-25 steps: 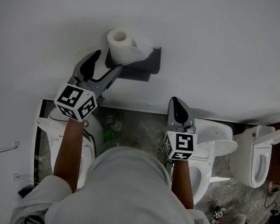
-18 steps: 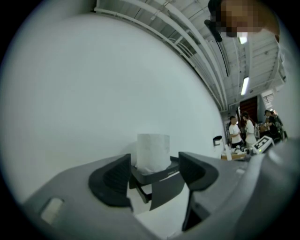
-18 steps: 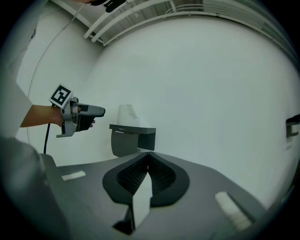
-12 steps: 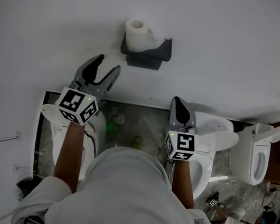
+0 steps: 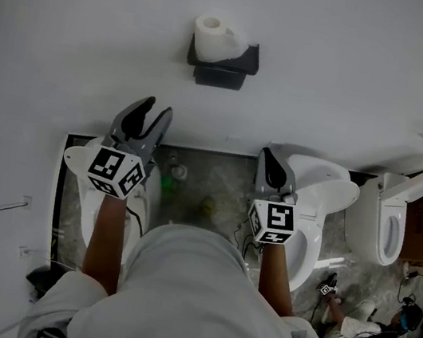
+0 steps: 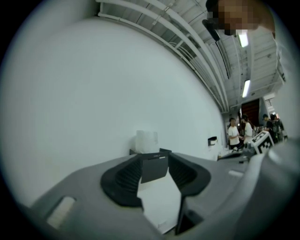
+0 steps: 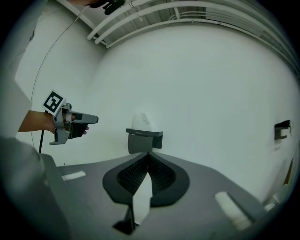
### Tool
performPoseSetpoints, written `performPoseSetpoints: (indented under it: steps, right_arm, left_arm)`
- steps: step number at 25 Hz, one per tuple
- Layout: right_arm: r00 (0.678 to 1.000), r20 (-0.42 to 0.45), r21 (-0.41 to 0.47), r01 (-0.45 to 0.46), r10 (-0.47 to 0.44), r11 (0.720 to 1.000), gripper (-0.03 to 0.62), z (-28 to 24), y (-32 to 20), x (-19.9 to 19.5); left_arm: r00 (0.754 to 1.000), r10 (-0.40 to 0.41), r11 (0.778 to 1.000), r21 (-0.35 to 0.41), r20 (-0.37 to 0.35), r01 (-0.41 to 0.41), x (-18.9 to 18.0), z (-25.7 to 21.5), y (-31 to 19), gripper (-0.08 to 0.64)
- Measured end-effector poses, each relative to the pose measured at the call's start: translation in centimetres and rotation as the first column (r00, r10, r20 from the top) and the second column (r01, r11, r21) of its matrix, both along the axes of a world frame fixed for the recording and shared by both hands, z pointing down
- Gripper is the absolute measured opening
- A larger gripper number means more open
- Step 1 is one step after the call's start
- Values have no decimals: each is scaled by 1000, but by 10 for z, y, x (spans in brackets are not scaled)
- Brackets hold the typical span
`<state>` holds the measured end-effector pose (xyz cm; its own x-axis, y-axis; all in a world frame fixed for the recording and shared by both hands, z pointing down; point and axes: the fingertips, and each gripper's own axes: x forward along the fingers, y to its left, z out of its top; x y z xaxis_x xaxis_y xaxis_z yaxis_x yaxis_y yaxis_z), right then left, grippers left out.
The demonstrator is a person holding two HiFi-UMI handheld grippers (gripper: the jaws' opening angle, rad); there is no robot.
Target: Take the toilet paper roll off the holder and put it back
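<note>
One toilet paper roll (image 5: 212,37) stands upright on top of the one wall holder (image 5: 222,69), with its axis vertical and its core hole up. Of the two, the left hand-held gripper (image 5: 147,112) is closing, jaws apart and empty; the right hand-held gripper (image 5: 271,162) has its jaws together, empty.

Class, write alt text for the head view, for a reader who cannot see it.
A toilet paper roll sits on a dark holder on a white wall, ahead of two hand-held claws. The left claw is empty, its jaws closing well short of the roll; the right claw is shut. Toilets stand below.
</note>
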<state>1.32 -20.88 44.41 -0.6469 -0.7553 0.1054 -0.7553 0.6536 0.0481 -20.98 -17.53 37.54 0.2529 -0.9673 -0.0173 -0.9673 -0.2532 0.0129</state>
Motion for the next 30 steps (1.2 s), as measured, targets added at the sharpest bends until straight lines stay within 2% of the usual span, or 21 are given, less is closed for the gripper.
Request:
performPoseSetpoints:
  steps: [7,19,30]
  right_arm:
    - [1000,2,-6,-25,25,1000,-2,1,26,15]
    - [999,12,19,-32,31,999,-1,-6,49,14]
    - [999,36,42,-21,20,999,-1,-16,51,2]
  left_arm:
    - [999,-33,999,-1,-22,33,1,7,35,89]
    - [992,-121,993,0,-33,121,-22,14,86,0]
    - [989,-146,989,22,-36,146,-36,6,105,0]
